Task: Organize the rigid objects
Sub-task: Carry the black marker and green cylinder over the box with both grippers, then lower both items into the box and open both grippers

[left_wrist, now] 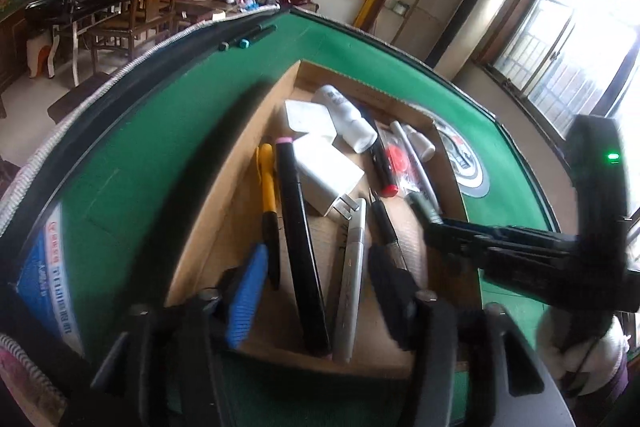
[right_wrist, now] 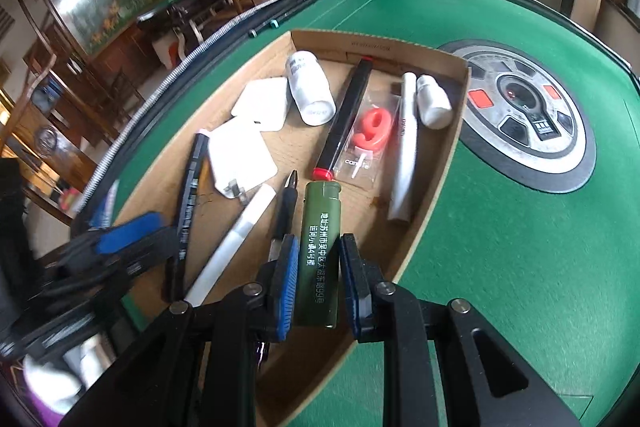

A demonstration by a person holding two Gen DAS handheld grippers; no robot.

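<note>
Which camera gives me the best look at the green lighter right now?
The right wrist view: the green lighter fills the foreground, printing readable, clamped in the right gripper. In the left wrist view only its end shows past that gripper.

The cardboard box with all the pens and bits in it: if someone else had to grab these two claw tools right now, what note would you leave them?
Right gripper: shut on the green lighter, held over the near end of the cardboard box.
Left gripper: open and empty, above the black marker and silver pen.
Already in the box: two white chargers, a white bottle, a red-capped marker, the 9 candle.
Left: set the lighter down; two teal-tipped pens lie outside on the green table.
</note>
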